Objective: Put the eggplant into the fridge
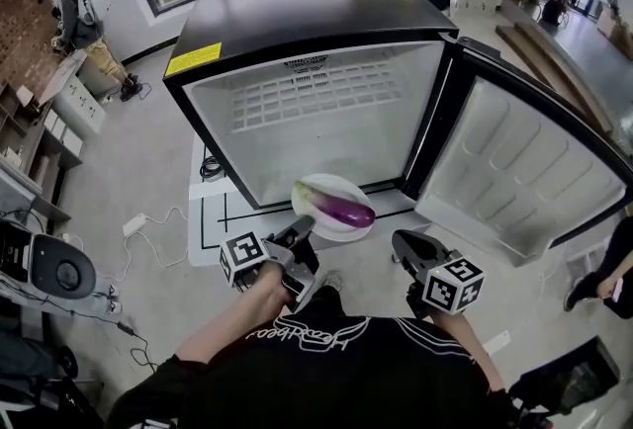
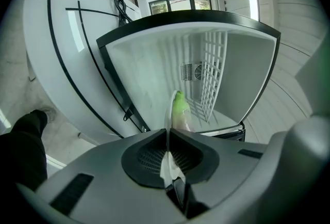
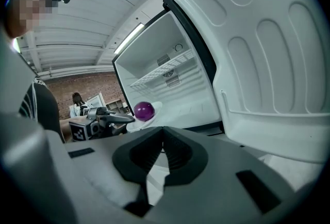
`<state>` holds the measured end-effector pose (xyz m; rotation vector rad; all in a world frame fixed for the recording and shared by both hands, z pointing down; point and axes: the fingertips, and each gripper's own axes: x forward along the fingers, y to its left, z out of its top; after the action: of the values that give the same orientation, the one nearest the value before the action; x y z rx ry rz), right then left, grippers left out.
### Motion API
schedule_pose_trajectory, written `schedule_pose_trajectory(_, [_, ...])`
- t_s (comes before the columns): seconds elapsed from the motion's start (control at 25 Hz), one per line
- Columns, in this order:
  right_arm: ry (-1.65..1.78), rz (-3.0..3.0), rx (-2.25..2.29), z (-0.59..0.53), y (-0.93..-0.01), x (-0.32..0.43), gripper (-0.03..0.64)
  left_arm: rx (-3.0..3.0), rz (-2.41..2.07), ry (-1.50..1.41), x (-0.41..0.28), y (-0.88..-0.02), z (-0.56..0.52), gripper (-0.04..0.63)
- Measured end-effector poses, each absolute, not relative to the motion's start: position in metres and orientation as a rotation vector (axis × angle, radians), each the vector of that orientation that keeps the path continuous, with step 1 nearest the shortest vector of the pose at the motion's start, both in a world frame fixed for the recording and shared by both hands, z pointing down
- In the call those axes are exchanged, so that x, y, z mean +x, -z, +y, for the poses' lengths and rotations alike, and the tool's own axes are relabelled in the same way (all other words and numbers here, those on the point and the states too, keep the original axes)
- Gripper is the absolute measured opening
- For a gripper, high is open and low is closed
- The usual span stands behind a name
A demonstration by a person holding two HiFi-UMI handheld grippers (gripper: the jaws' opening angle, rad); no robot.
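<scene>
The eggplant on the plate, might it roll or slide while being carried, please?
It could well roll: the eggplant is rounded and glossy and lies loose on the shallow plate. A tilt seems likely, since the left gripper pinches the plate by one edge only. It looks firm, so probably no flopping.

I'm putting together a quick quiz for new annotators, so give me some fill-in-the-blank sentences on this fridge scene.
1. The left gripper is shut on the rim of a white ____.
2. On it lies a purple ____.
3. The door of the fridge stands ____.
4. The right gripper holds ____.
Missing words: plate; eggplant; open; nothing.
</scene>
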<state>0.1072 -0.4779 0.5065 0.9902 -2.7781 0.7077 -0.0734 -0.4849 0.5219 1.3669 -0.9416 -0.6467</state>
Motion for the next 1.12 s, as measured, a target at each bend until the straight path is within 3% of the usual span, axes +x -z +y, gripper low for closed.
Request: schedule_pose_trajectory(1.12, [-0.823, -2.709, 1.053, -0.514, -0.535, 0.095, 0.008, 1.303, -1.128, 0.535, -0.09, -0.572, -0.613, 0.026])
